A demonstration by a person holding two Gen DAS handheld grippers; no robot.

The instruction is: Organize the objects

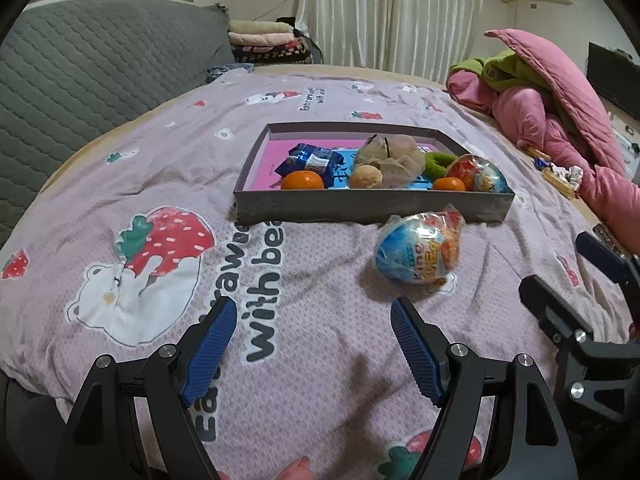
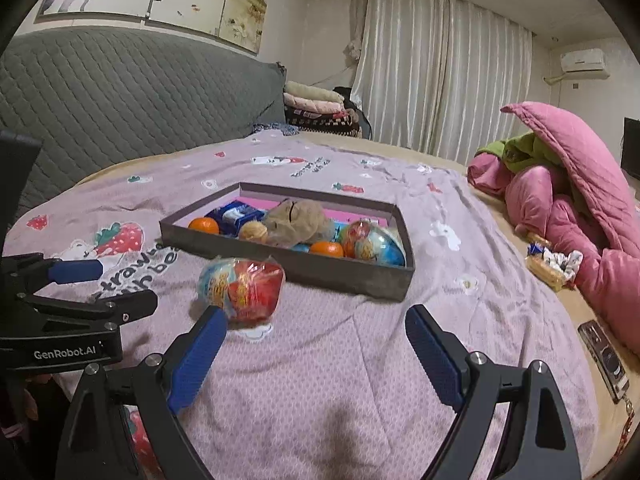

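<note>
A shallow grey box (image 1: 372, 206) (image 2: 280, 266) with a pink floor lies on the lilac strawberry bedspread. It holds two tangerines (image 1: 302, 180), blue packets (image 1: 310, 158), a beige mesh pouch (image 1: 394, 156), a walnut-like ball and a foil-wrapped toy egg (image 1: 478, 172). A second wrapped egg (image 1: 416, 250) (image 2: 240, 290) lies on the spread just in front of the box. My left gripper (image 1: 314, 312) (image 2: 116, 284) is open and empty, short of that egg and to its left. My right gripper (image 2: 316, 318) (image 1: 568, 268) is open too, with the egg just past its left fingertip (image 2: 214, 320).
A heap of pink and green quilts (image 2: 568, 208) fills the right side of the bed, with snack packets (image 2: 550, 262) beside it. A phone (image 2: 604, 358) lies near the right edge. A grey padded headboard (image 2: 120, 92) and folded blankets (image 2: 316, 106) stand behind.
</note>
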